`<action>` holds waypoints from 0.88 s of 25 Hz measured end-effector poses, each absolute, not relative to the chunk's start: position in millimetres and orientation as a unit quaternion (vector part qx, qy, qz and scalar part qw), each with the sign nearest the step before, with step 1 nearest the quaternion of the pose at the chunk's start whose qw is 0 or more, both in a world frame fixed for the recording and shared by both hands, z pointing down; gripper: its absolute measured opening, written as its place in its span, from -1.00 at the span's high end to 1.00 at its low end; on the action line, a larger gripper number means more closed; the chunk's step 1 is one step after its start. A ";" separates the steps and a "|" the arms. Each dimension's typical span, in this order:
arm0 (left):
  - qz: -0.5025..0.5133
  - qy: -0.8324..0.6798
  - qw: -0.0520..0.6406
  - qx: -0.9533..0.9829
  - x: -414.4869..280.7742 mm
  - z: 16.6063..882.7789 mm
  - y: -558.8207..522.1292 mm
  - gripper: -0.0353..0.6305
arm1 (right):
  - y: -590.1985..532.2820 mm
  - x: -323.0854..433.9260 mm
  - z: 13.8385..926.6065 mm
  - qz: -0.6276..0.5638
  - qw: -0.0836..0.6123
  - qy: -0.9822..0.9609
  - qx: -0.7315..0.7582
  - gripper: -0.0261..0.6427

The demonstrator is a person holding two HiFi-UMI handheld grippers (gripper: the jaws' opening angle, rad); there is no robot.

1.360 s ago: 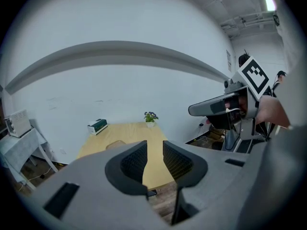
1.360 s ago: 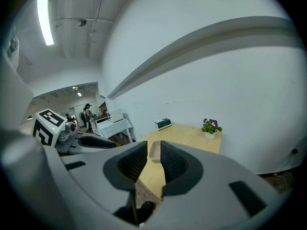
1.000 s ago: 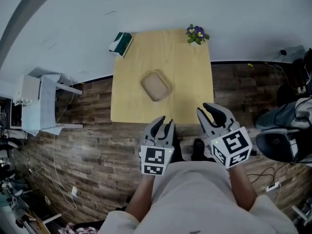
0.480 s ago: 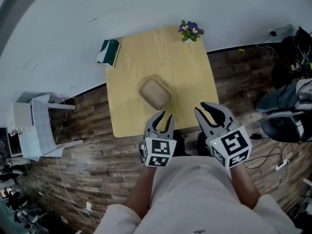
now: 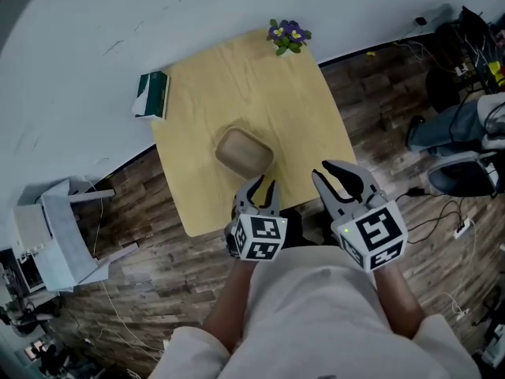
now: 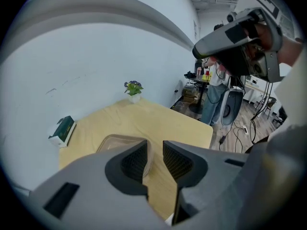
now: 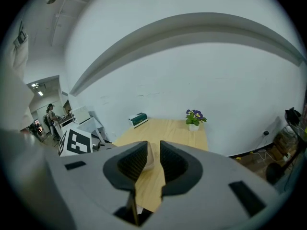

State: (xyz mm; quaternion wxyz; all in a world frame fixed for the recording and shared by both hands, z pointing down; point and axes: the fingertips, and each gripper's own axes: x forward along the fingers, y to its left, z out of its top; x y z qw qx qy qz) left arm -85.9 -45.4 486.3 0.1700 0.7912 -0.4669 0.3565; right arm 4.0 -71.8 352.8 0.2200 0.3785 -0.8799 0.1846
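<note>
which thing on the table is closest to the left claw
The tan tray, just ahead of the left claw; green box and plant lie farther.

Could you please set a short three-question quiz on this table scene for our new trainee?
1. True or false: the tan rounded shallow tray lies near the middle of the square light wooden table.
2. Which stands at a table corner beside the white wall? A) mug B) small purple-flowered potted plant C) laptop
3. Fill in: the table item nearest the left gripper is the ___.
Key: 1 true; 2 B; 3 tray.
</note>
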 end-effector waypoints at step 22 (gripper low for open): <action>0.420 -0.470 0.140 0.764 -82.1 549.6 -60.4 0.63 | -69.3 13.9 393.4 0.225 0.244 -0.861 0.385 0.69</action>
